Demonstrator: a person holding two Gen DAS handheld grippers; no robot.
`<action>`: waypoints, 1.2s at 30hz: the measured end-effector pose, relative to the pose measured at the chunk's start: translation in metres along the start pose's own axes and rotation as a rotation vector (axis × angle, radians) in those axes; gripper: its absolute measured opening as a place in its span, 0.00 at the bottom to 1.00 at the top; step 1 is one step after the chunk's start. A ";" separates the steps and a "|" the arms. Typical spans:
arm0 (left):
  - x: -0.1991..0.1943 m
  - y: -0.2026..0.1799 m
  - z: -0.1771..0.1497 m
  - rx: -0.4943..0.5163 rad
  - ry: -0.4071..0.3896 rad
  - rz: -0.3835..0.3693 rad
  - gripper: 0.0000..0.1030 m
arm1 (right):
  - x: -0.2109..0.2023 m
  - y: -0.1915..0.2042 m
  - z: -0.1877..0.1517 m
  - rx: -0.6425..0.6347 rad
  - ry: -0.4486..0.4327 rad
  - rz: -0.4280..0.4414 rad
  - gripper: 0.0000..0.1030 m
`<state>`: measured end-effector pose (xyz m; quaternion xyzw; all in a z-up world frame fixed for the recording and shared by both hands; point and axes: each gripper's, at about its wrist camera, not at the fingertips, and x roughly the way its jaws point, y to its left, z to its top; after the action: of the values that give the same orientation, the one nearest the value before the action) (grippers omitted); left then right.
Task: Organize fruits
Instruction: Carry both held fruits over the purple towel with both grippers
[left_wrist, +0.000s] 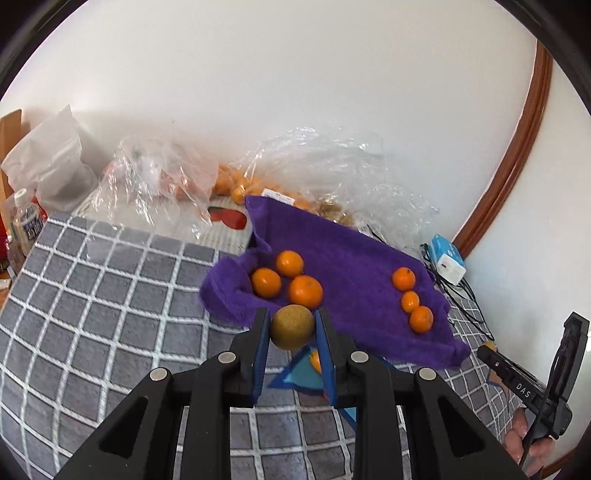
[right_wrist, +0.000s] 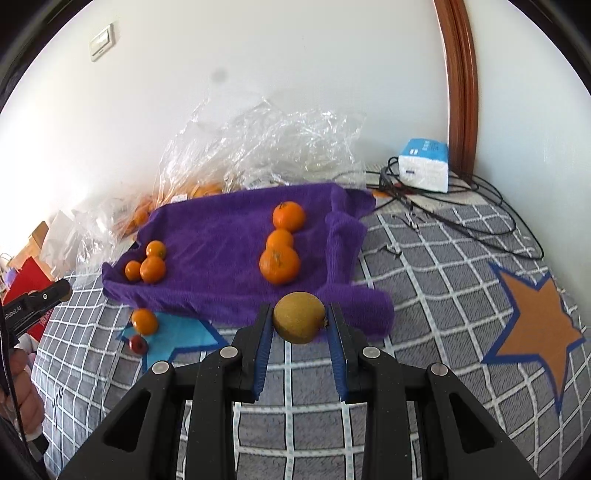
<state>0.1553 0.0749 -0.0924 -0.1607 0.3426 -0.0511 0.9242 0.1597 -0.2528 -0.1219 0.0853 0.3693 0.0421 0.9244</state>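
A purple towel (left_wrist: 343, 266) (right_wrist: 221, 240) lies on the grey checked bedspread. On it sit two groups of three mandarins: a left cluster (left_wrist: 291, 280) (right_wrist: 149, 262) and a right row (left_wrist: 410, 301) (right_wrist: 280, 240). My left gripper (left_wrist: 291, 328) is shut on a brown kiwi (left_wrist: 293, 327), held just before the towel's near edge. My right gripper (right_wrist: 299, 317) is shut on another brown kiwi (right_wrist: 299, 316), held before the towel's front right corner. A loose mandarin (right_wrist: 144, 321) and a small red fruit (right_wrist: 137, 344) lie on a blue star patch.
Crumpled clear plastic bags (left_wrist: 332, 162) (right_wrist: 266, 147) with more mandarins lie behind the towel by the white wall. A tissue pack (right_wrist: 424, 164) and black cables (right_wrist: 461, 210) are at the back right. A bottle (left_wrist: 24, 218) stands far left. An orange star patch (right_wrist: 535, 321) marks the bedspread.
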 end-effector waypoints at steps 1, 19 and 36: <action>0.001 0.001 0.006 0.000 -0.005 0.007 0.23 | 0.002 0.001 0.005 -0.004 -0.004 -0.002 0.28; 0.076 -0.006 0.058 0.004 0.068 0.039 0.23 | 0.105 0.002 0.083 -0.042 0.075 -0.002 0.28; 0.171 -0.048 0.048 0.083 0.237 0.069 0.23 | 0.148 -0.007 0.080 -0.023 0.194 0.029 0.29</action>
<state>0.3174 0.0073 -0.1480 -0.1032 0.4524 -0.0521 0.8843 0.3217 -0.2486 -0.1662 0.0755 0.4552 0.0679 0.8846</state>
